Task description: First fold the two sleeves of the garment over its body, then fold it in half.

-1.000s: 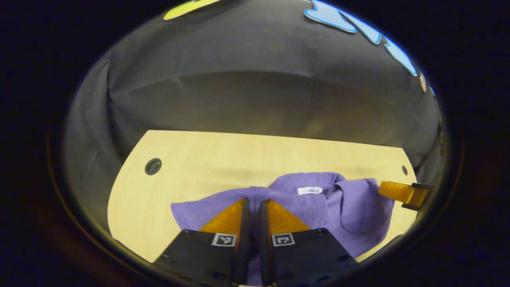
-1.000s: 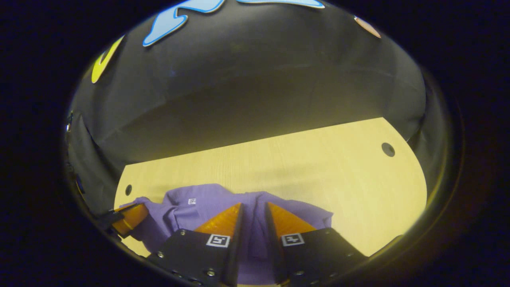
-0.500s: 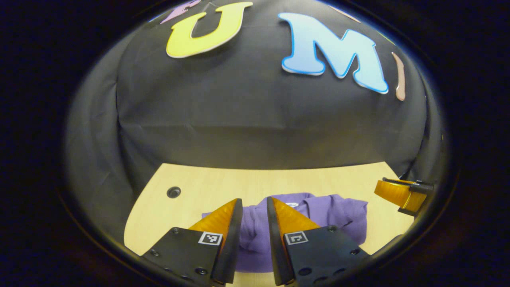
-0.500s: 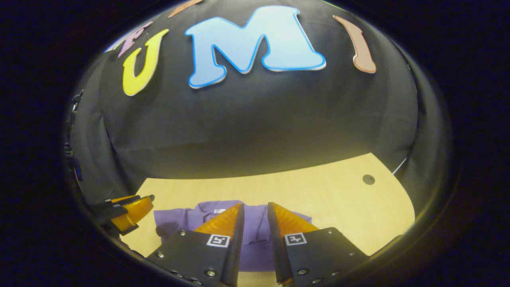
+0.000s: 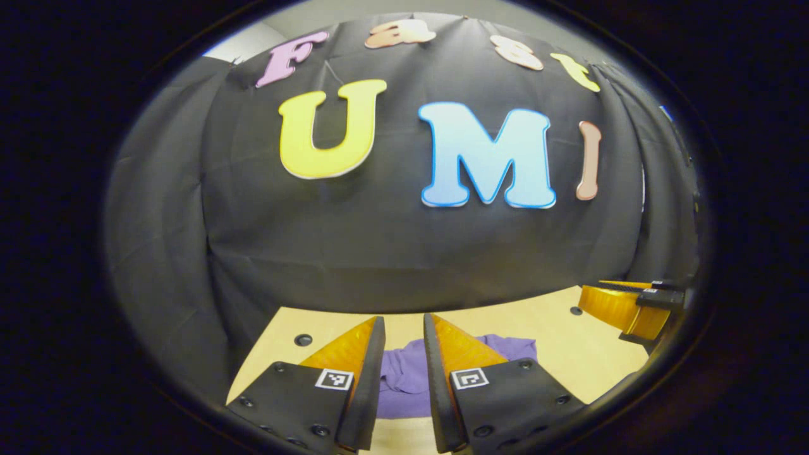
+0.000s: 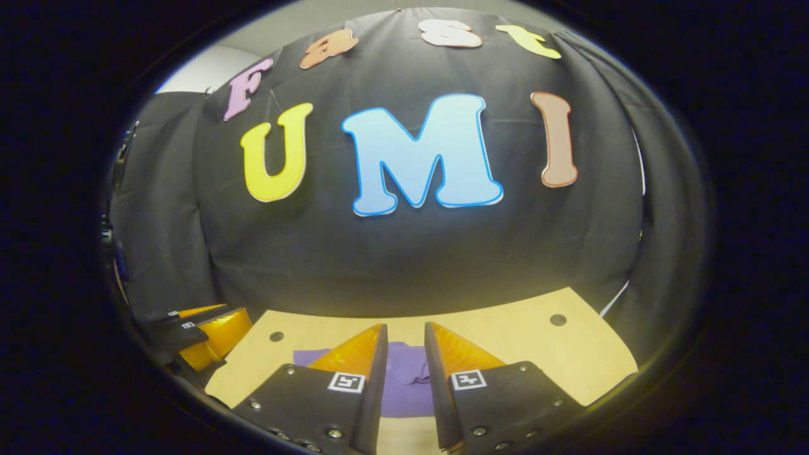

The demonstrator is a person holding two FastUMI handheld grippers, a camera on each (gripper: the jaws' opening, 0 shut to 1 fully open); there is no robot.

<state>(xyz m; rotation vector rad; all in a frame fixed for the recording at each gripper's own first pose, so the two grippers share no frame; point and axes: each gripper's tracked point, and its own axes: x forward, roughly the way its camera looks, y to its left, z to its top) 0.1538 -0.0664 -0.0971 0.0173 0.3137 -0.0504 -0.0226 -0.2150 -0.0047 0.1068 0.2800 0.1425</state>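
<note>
- The black cloth wall (image 5: 392, 253) of the booth takes up far more of both views than it did a second ago, because both cameras have lifted and pulled back from the work.
- The pale wooden counter (image 5: 556, 354) has shrunk to a narrow band along the bottom of the left gripper view; in the right gripper view the counter (image 6: 531, 354) does the same.
- The purple garment (image 5: 401, 379) lies bunched on the counter, small and low between the fingers in the left gripper view. A second ago it spread wide and close under the camera.
- In the right gripper view the garment (image 6: 404, 379) lies flat on the counter, well below the fingers and touched by neither.
- The left gripper (image 5: 403, 328) has its fingers spread a little with nothing between them; a second ago they were pressed together on the cloth.
- The right gripper (image 6: 404, 335) is likewise parted and empty, lifted clear of the garment.
- The right gripper (image 5: 622, 306) also appears at the right edge of the left gripper view, higher than before.
</note>
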